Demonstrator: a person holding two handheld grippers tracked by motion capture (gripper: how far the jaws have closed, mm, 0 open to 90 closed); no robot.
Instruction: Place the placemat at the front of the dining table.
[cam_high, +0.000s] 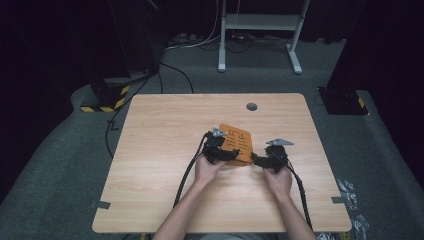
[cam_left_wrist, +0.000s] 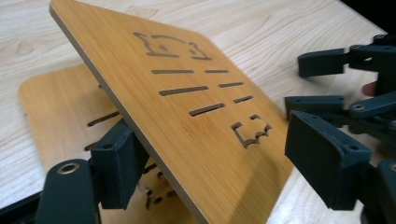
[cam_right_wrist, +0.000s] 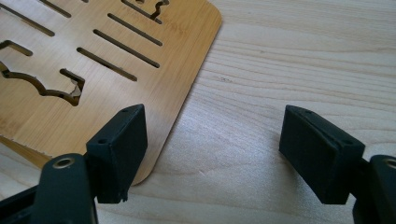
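Note:
Two thin bamboo boards with cut slots and animal shapes lie stacked at the table's middle (cam_high: 239, 140). In the left gripper view the upper board (cam_left_wrist: 187, 93) tilts up off the lower board (cam_left_wrist: 56, 107). My left gripper (cam_left_wrist: 224, 163) straddles the raised edge: one jaw sits under the board, the other stands off its top face, so it is open. From the right, my right gripper (cam_high: 256, 160) points at the boards' near corner. Its jaws (cam_right_wrist: 215, 154) are open over bare table, just beside a board's rounded corner (cam_right_wrist: 154, 112). It also appears in the left gripper view (cam_left_wrist: 299, 81).
The light wooden table (cam_high: 160, 150) has a grey round plug (cam_high: 251, 106) near its far edge. On the carpet beyond stand a white metal frame (cam_high: 260, 30) and a yellow-black striped base (cam_high: 105, 102). Black cables trail from both grippers toward the near edge.

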